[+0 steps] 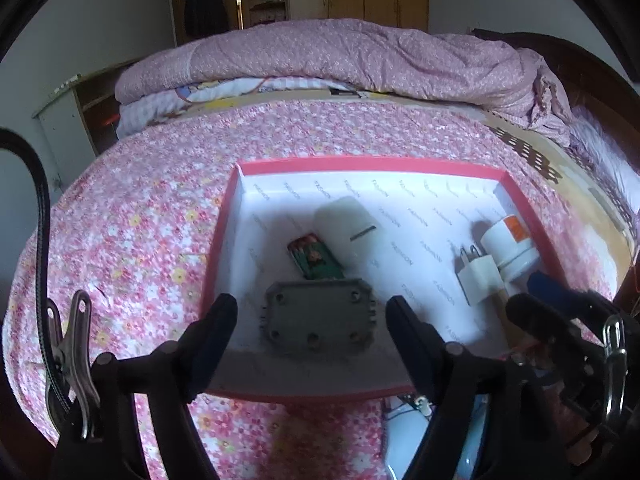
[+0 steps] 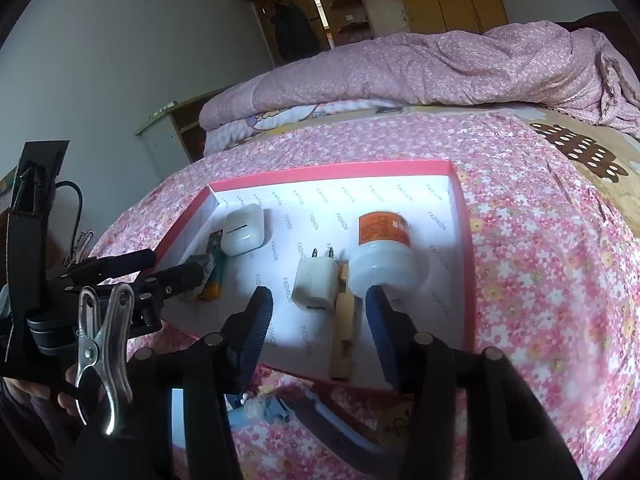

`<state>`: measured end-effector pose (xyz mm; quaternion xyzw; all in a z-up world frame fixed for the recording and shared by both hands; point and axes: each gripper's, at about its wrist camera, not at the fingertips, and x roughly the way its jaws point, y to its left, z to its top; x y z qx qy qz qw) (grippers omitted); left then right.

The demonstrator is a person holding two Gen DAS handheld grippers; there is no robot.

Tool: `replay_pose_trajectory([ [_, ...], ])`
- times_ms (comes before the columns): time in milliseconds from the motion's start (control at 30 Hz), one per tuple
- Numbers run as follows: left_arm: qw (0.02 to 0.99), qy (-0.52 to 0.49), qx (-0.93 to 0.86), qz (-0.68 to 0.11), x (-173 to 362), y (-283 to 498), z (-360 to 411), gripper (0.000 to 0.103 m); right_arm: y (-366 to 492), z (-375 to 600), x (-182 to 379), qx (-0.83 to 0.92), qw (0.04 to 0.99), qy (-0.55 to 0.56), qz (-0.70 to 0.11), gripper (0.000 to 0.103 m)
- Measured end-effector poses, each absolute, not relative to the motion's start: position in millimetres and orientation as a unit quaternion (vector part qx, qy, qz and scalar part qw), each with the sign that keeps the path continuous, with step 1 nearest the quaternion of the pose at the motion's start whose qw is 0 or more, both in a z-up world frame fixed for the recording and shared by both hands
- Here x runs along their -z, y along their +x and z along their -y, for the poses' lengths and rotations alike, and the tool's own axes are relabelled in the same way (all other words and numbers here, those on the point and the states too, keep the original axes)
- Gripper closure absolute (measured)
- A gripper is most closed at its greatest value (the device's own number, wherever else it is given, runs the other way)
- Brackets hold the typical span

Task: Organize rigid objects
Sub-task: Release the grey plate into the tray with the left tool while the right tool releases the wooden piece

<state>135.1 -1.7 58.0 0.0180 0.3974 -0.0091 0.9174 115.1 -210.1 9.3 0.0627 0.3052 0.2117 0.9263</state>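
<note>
Left wrist view: a shallow cardboard box (image 1: 524,204) with a pink rim and white printed lining lies on a bed's pink floral sheet (image 1: 132,240). Inside lie a flat grey octagonal plate (image 1: 318,322) with round holes, a green matchbox (image 1: 316,260), a smooth white rounded case (image 1: 348,228), a white plug adapter (image 1: 478,278) with metal prongs, and a white plastic bottle (image 1: 510,240) with an orange label on its side. The left gripper (image 1: 312,312) angles downward, fingers wide apart either side of the grey plate without touching it. The right gripper (image 2: 320,304) tilts down over the adapter, fingers apart, clamping nothing.
</note>
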Motion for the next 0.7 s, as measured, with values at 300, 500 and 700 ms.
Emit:
replay_pose_trajectory([
  [300,0.919,0.019,0.030,-0.393,-67.6,113.2,13.9,0.023,95.1,224.0,-20.1,-0.217,0.927,0.081,-0.294,0.053],
  [500,0.918,0.011,0.041,-0.394,-70.9,101.8,18.3,0.023,80.2,225.1,-25.1,-0.221,0.927,0.071,-0.295,0.053],
  [700,0.916,0.015,0.045,-0.398,-68.3,84.6,19.5,0.023,65.3,230.3,-23.8,-0.215,0.926,0.066,-0.304,0.053],
])
